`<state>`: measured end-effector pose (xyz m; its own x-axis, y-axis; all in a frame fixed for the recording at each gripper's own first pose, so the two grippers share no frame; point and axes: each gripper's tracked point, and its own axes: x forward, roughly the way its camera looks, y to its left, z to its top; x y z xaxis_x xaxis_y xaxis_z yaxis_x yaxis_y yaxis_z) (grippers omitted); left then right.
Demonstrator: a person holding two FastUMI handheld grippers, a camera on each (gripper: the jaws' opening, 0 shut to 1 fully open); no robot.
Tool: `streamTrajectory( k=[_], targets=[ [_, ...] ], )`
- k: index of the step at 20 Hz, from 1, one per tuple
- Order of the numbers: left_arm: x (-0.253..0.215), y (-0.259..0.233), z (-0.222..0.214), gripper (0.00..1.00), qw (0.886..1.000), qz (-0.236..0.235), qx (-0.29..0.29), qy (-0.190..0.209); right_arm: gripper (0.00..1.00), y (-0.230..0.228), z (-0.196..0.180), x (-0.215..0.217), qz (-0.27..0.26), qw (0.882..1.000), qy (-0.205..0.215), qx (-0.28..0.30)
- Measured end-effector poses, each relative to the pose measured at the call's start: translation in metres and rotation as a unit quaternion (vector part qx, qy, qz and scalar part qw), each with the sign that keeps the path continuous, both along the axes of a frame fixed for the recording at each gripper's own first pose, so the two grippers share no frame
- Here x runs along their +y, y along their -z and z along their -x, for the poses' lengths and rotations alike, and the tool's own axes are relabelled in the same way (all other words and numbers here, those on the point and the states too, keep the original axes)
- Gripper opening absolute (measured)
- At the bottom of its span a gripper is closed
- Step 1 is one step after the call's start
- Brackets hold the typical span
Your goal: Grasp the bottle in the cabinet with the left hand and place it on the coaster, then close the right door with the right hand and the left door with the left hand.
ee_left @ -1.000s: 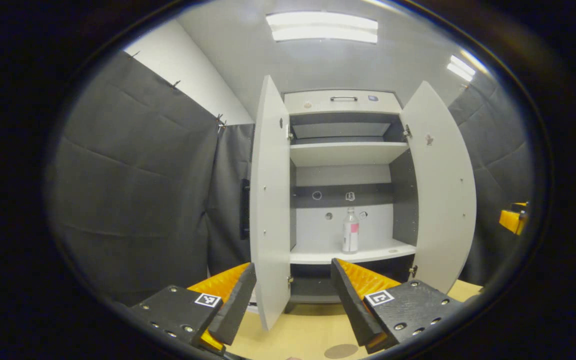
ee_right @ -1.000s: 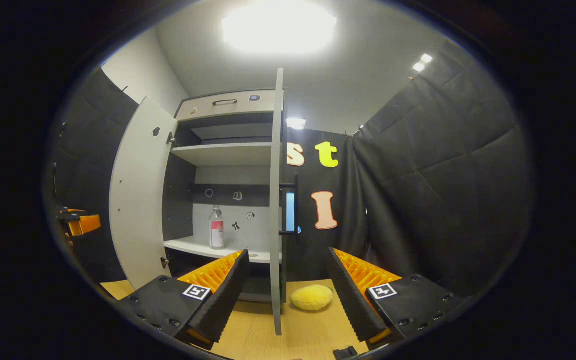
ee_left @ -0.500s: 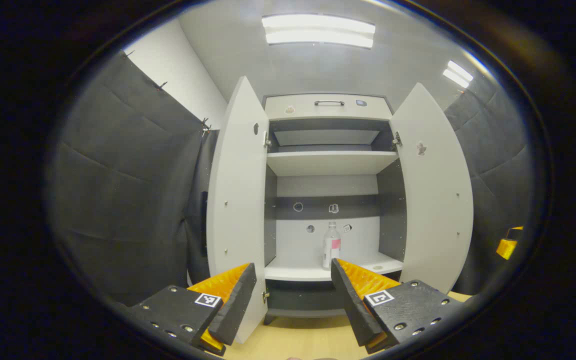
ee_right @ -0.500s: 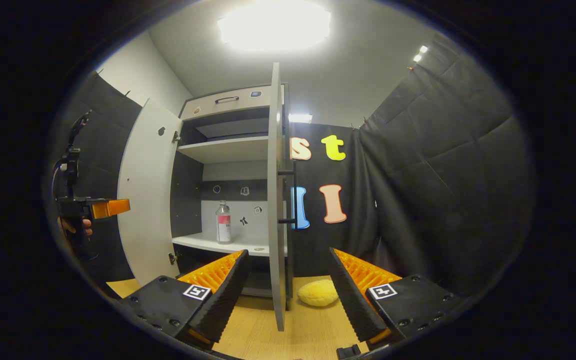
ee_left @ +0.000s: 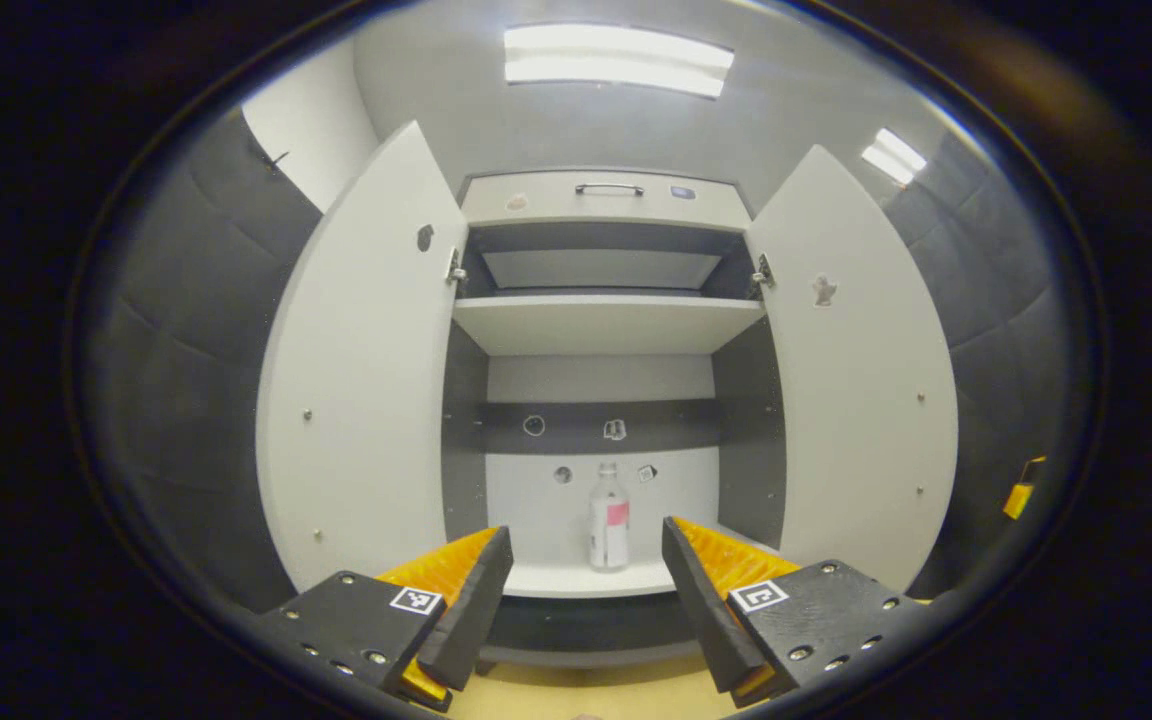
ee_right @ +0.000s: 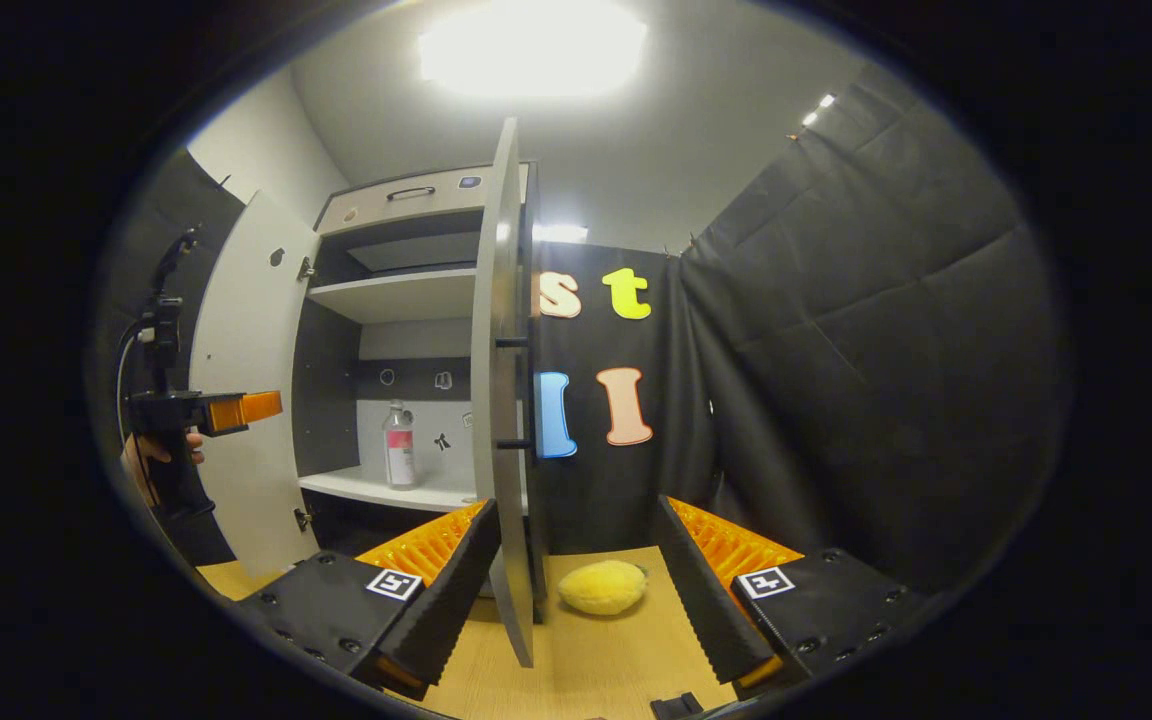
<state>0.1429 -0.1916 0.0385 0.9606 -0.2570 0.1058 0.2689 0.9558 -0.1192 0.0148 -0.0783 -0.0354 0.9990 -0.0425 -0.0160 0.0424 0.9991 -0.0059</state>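
Item: bottle (ee_left: 609, 530). Clear, pink-labelled, upright on the cabinet's lower shelf (ee_left: 576, 578), near the back wall. In the left gripper view it stands at 6 o'clock, framed in the gap ahead of the fingers but well apart from them; ungrasped.

Item: left gripper (ee_left: 586, 590). Fingers spread wide, empty, aimed straight into the cabinet, a line-up that suits a reach for the bottle. Also seen at 9 o'clock in the right gripper view, held by a hand (ee_right: 151, 462).

Item: right gripper (ee_right: 576, 585). Wide, empty, hovering low over the table (ee_right: 596, 660), facing the right door's (ee_right: 498, 400) edge, apparently waiting for its closing turn.

Item: left door (ee_left: 356, 370). Swung fully open, as is the right, leaving free access.

Item: yellow soft lump (ee_right: 601, 587). On the table at 6 o'clock, beyond the door.
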Motion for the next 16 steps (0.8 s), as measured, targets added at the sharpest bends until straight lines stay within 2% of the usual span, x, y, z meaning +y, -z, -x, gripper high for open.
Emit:
streamTrajectory(
  k=[1,2,4,6,7,10,11,12,14,15,16],
  targets=[
    [-0.004,0.002,-0.009,0.96,1.0,0.002,0.0,0.005,0.98,0.0,-0.002,0.0,-0.002,1.0,0.004,0.0],
    [-0.009,0.003,-0.018,0.96,1.0,0.004,0.001,0.01,0.95,0.001,-0.005,0.001,-0.004,1.0,0.006,0.0],
    [-0.014,0.008,-0.037,0.96,1.0,0.004,0.003,0.02,0.98,0.003,-0.009,0.003,-0.004,1.0,0.009,0.002],
    [-0.018,0.01,-0.056,0.95,1.0,0.0,0.002,0.024,0.95,0.006,-0.013,0.004,-0.001,1.0,0.013,0.004],
    [-0.021,0.012,-0.066,0.95,1.0,-0.002,0.001,0.026,0.98,0.006,-0.014,0.004,0.001,1.0,0.017,0.004],
    [-0.028,0.021,-0.1,0.96,0.999,0.005,0.01,0.034,0.98,0.009,-0.018,0.003,0.005,0.999,0.031,0.008],
    [-0.032,0.025,-0.111,0.96,0.999,0.008,0.013,0.037,0.95,0.012,-0.02,0.003,0.007,0.999,0.036,0.01],
    [-0.036,0.029,-0.122,0.96,0.999,0.009,0.016,0.04,0.98,0.013,-0.021,0.002,0.01,0.999,0.041,0.011],
    [-0.043,0.038,-0.14,0.96,0.999,0.007,0.02,0.046,0.98,0.014,-0.025,0.003,0.013,0.999,0.05,0.014],
    [-0.047,0.041,-0.149,0.88,0.999,0.005,0.022,0.05,0.98,0.015,-0.027,0.003,0.013,0.998,0.055,0.015],
    [-0.051,0.044,-0.159,0.88,0.998,0.003,0.024,0.052,0.98,0.015,-0.029,0.004,0.014,0.998,0.059,0.016]
  ],
)
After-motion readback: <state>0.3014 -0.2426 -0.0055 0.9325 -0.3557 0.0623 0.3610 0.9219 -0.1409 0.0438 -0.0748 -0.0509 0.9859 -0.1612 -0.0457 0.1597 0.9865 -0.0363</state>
